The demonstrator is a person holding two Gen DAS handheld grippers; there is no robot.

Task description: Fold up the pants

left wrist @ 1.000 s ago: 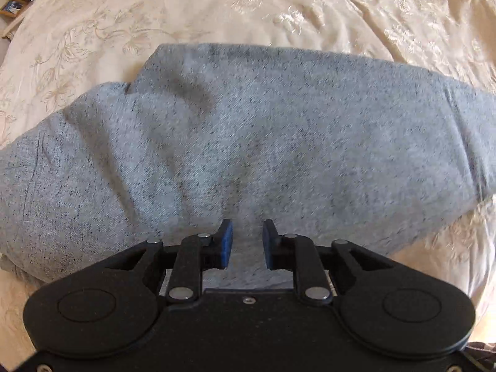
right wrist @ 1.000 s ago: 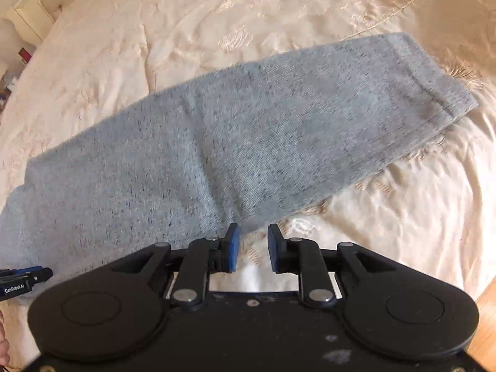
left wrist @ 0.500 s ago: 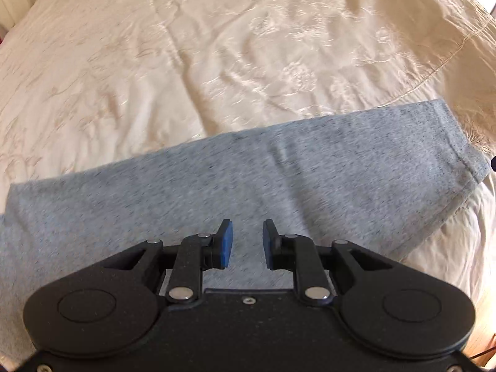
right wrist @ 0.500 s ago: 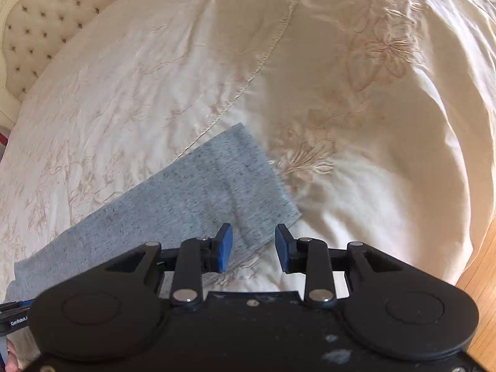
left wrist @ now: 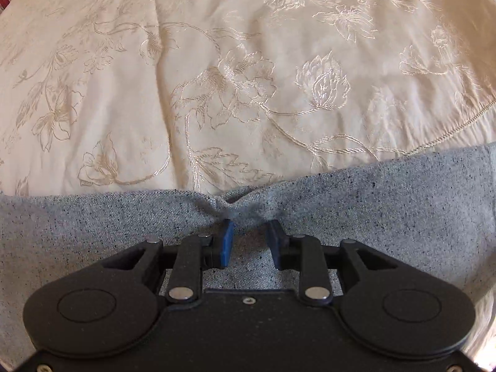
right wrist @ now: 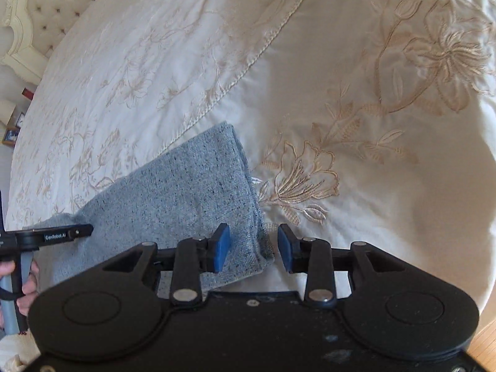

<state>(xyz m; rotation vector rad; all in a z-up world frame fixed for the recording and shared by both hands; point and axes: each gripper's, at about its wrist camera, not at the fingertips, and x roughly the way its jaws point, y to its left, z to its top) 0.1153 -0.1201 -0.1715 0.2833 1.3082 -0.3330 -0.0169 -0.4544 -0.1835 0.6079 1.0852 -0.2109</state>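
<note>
The grey speckled pants (left wrist: 372, 192) lie flat on the cream embroidered bedspread (left wrist: 217, 62). My left gripper (left wrist: 249, 235) is open and low over the pants' far long edge, where the cloth puckers into a small fold just ahead of the blue pads. In the right wrist view the leg end of the pants (right wrist: 186, 186) shows with its hem to the right. My right gripper (right wrist: 253, 245) is open and straddles the near hem corner, left pad over the cloth, right pad over the bedspread. The left gripper (right wrist: 62, 234) shows at the left edge there.
The tufted cream headboard (right wrist: 40, 15) is at the top left of the right wrist view, with small items on a side surface (right wrist: 12, 124) beside it. The bed's edge and wooden floor (right wrist: 486, 341) show at the lower right.
Both grippers moved right along the pants and dropped lower. The left one now sits at the far edge near the leg end, the right one at the hem corner. Both stayed open.
</note>
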